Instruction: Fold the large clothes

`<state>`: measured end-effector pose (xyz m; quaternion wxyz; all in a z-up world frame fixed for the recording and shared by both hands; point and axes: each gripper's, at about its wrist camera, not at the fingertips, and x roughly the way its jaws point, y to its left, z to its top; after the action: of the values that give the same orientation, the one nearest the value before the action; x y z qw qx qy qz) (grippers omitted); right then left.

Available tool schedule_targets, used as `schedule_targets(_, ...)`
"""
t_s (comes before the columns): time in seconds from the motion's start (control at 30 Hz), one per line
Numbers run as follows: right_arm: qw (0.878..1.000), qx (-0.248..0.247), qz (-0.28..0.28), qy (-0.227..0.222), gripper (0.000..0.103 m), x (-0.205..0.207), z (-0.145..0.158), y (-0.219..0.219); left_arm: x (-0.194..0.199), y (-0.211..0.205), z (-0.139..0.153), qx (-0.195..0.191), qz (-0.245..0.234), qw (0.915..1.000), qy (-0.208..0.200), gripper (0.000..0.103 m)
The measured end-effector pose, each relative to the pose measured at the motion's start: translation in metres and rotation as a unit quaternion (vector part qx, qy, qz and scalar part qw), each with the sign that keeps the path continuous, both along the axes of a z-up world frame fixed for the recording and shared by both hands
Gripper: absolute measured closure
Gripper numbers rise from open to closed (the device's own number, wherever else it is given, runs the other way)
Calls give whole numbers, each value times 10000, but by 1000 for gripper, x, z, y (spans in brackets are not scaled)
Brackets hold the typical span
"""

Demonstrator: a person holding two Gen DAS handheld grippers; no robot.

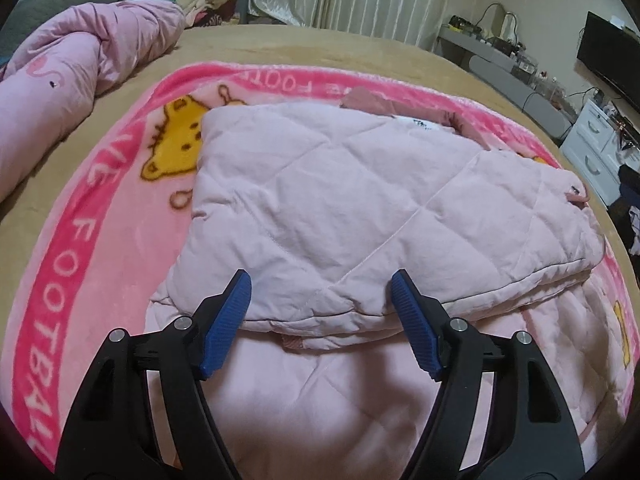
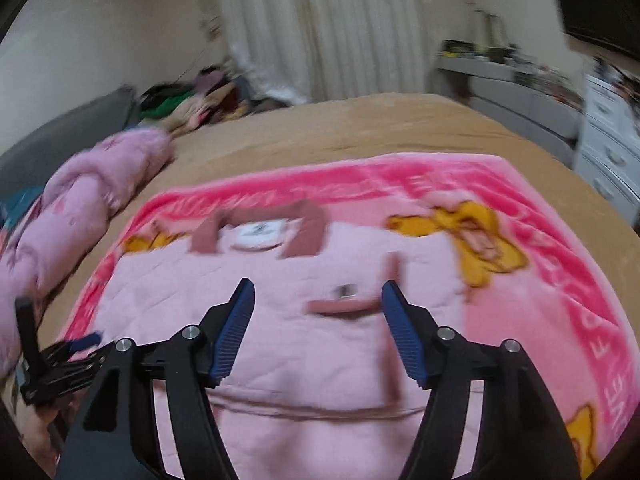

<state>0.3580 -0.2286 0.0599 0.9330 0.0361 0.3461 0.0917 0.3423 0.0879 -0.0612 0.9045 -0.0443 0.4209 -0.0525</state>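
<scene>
left wrist view: tan bed carries a pink cartoon blanket, and on it lies a pale pink quilted jacket, folded, its near edge between and just beyond the fingertips. rolled pink duvet sits far left of the fingers. left gripper has its blue pads spread wide, nothing between them. right wrist view, motion-blurred: right gripper likewise spread wide and empty over the jacket; darker pink collar lies ahead of the tips, a pocket flap between them.
</scene>
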Motion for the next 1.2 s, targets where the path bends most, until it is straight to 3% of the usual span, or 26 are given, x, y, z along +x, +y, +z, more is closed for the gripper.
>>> schedule_targets(0.2, 9962, -448, 272, 696, 37, 19, -41, 42, -2, -2, -1, 67, 27, 10000, 24, 36)
schedule_targets(0.27, 9929, -547, 238, 1032, 32, 28, -63, 48, -2, -2, -2, 8, 32, 10000, 46, 36)
schedule_targets(0.47, 9917, -595, 186, 1127, 29, 29, -94, 51, 0, -1, -5, -59, 18, 10000, 71, 35)
schedule_targets(0.77, 9921, -727, -3, 1026, 29, 26, -101, 55, 0, 0, -6, -111, 35, 9999, 88, 35)
schedule_targets(0.87, 9932, -573, -43, 1014, 22, 21, -91, 53, 1, 1, -5, -199, 54, 9997, 128, 35)
schedule_targets(1.07, 9946, -269, -169, 983, 8, 4, -74, 48, -5, 1, 5, -367, -47, 9991, 182, 24)
schedule_targets(1.2, 9953, -141, -183, 942, 8, -5, -64, 47, -13, -1, 17, -483, -89, 9987, 122, 15)
